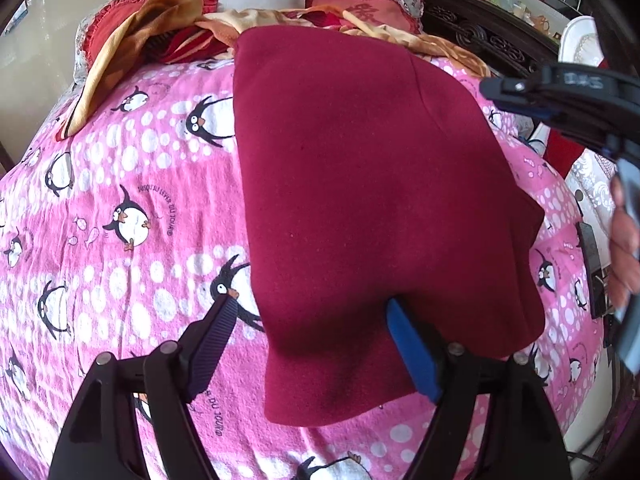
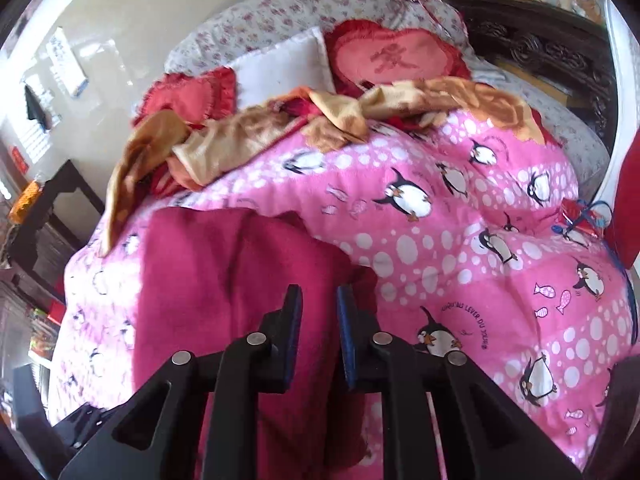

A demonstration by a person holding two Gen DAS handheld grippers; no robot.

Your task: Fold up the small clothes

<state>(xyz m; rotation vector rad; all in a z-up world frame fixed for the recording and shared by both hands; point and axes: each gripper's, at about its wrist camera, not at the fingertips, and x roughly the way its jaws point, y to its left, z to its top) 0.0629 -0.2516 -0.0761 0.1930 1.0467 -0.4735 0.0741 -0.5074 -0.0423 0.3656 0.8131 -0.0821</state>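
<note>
Mid-fold: garment (image 1: 380, 208) flat on bed (image 1: 120, 200). Left gripper (image 1: 316, 344) spread wide, straddling its near edge, gripping nothing. Right gripper (image 2: 316, 340) narrowly parted above cloth, empty. Next: pinch edge, fold across.

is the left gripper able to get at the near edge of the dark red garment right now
Probably yes. The left gripper is open over the pink penguin blanket, with the near edge of the dark red garment already between its fingers and nothing in the way.
</note>
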